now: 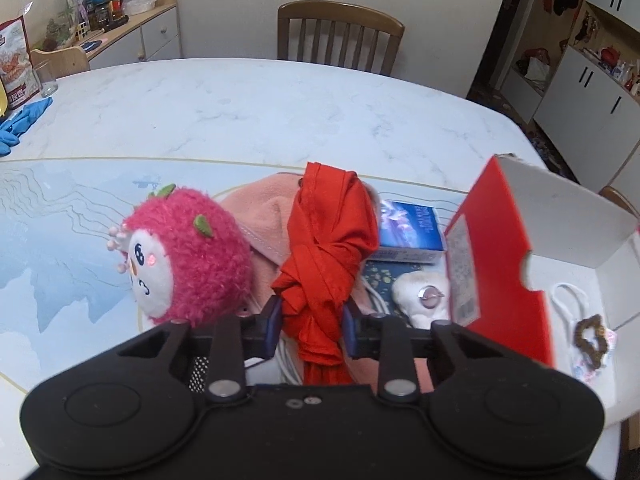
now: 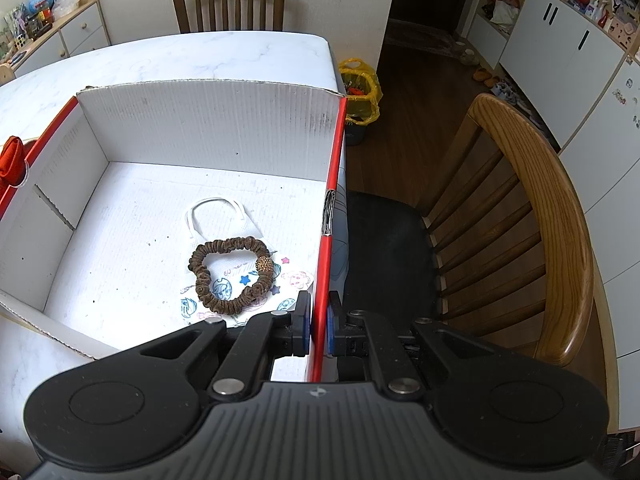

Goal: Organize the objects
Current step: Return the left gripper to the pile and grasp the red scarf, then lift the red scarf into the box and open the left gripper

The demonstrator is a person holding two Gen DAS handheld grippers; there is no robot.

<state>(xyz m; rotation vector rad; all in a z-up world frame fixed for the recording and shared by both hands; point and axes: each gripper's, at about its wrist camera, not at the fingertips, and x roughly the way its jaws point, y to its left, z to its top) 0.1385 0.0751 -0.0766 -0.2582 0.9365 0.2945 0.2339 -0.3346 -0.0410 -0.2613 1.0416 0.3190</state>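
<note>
In the left wrist view we see our left gripper [image 1: 312, 320] low in the centre of the frame, its blue pads [image 1: 275, 318] set on either side of a knotted red cloth [image 1: 326, 248]. The pads appear to press on the lower part of the cloth, so the jaws are gripping it. The cloth lies over a pink fabric [image 1: 260, 208] in the middle of the frame. Just left of it sits a pink plush toy [image 1: 188, 256] with a white face and green leaves. To the right of the cloth lie a blue box [image 1: 412, 228], a white plush piece [image 1: 424, 296] and a white cable [image 1: 376, 300]. All of this rests on a table [image 1: 260, 96] with a marble top and a pale blue mat [image 1: 60, 220] at the left. At the right edge stands a red and white carton [image 1: 496, 240], and inside it we see a face mask [image 1: 576, 308] and a brown scrunchie [image 1: 592, 340].

In the right wrist view our right gripper [image 2: 319, 330] sits low in the centre, its jaws closed on the red right wall of the carton [image 2: 334, 184], one pad inside and one outside. On the white floor of the carton, centre of the frame, the scrunchie [image 2: 230, 276] lies on top of the mask [image 2: 240, 240]. A bit of the red cloth [image 2: 12, 160] shows at the left edge, beyond the carton's left wall. A wooden chair [image 2: 552, 220] fills the right side of the frame, and another chair [image 2: 228, 0] stands at the top beyond the table.
</note>
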